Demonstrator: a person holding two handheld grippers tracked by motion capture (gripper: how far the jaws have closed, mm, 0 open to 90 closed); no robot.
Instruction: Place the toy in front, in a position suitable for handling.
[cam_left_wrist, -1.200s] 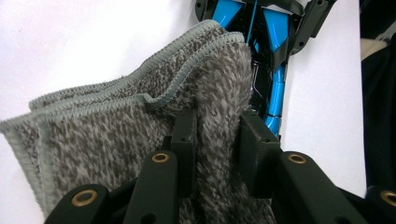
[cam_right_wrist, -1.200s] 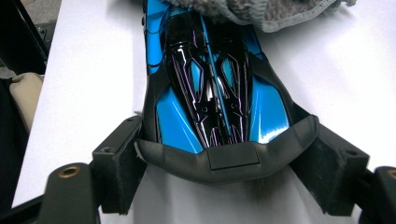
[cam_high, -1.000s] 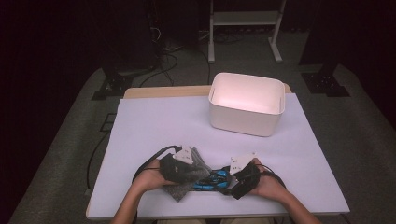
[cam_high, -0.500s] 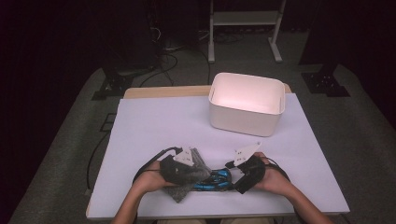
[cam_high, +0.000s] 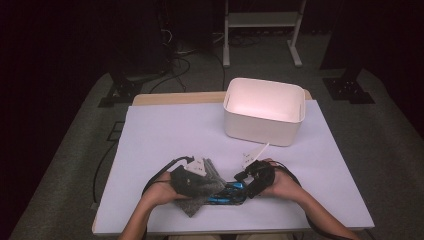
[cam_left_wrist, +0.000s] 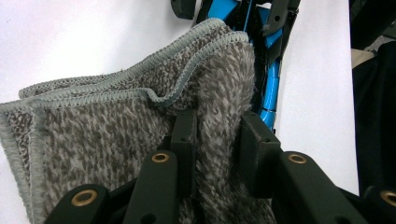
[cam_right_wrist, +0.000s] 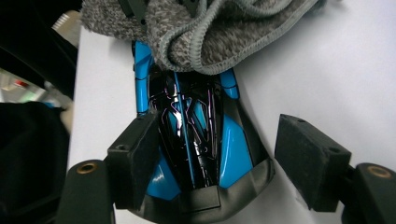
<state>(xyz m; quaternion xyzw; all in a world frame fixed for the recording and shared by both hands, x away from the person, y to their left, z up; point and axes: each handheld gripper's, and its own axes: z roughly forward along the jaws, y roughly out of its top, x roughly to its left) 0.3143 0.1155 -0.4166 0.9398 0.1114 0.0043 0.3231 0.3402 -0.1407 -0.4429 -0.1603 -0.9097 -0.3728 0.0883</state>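
Left gripper view: left gripper clamps grey towel fold btwn pads. Right gripper jaws spread, straddling blue-black toy car; left pad touching.

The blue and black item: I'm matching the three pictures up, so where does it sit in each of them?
High view: the blue item lies at the table's near edge, between the hands, partly under the grey cloth.
Left gripper view: top centre-right, behind the cloth.
Right gripper view: centre, between the open jaws.
Shared landmark: the cloth, also at the top of the right gripper view.
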